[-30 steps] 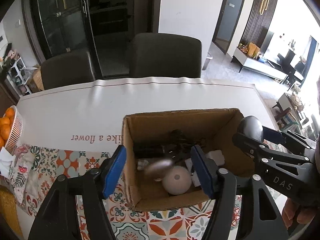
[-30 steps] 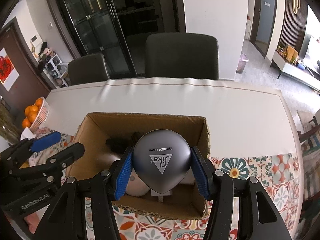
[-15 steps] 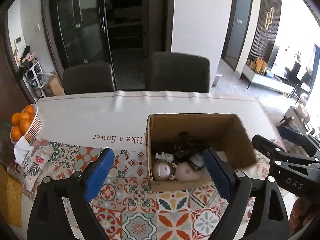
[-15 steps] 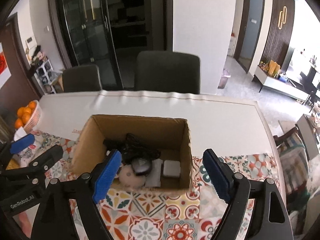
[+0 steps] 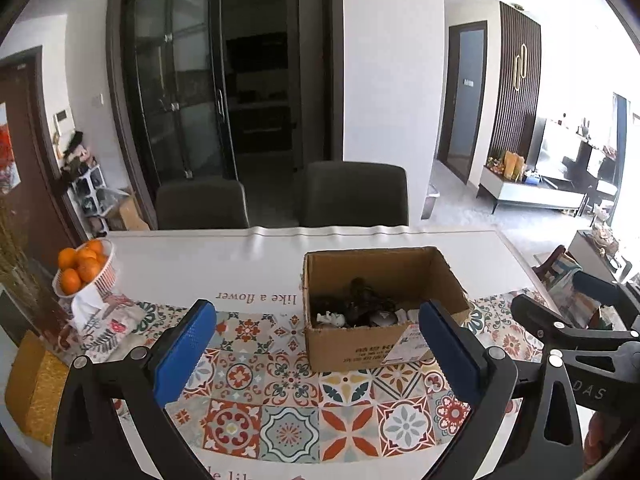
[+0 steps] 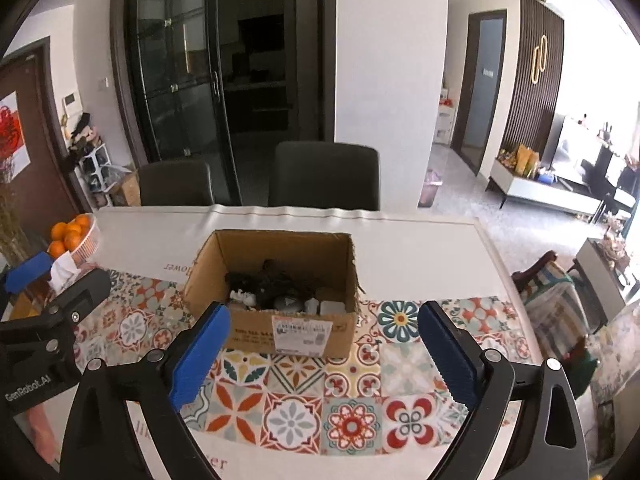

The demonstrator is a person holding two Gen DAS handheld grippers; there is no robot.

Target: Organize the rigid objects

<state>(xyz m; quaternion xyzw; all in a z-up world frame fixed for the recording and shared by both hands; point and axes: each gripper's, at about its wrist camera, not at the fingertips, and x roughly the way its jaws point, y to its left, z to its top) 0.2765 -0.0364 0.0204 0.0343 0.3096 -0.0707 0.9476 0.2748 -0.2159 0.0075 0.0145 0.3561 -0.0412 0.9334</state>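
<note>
Holding: you carry nothing; the left tool (image 5: 316, 354) and the right tool (image 6: 322, 354) both stand wide, their jaws having just been opening, with nothing between the blue pads.
Box: the cardboard box (image 5: 352, 344) sits on the patterned cloth (image 5: 280, 404) of the table (image 5: 192, 268), beyond both tools and clear of them.
Contents: a dark tangled thing (image 6: 276, 280), a small white figure (image 5: 331, 319), a grey rounded piece (image 6: 287, 303) and a pale block (image 6: 333, 306) lie inside, against the near wall.
Step, as I judge it: the drop into the box looks done, so you are backing off to look for the next loose item.
Doing it well: keep both tools high and apart from the box rim so you do not nudge it, and keep them wide until you have chosen a target.
Left view only: the bowl of oranges (image 5: 82, 266) shows in full, and the other tool appears at the right edge.
Right view only: the printed label (image 6: 302, 330) on the box front reads plainly, and the pale block shows.
Unclear: no loose item on the cloth is visible in either view.
</note>
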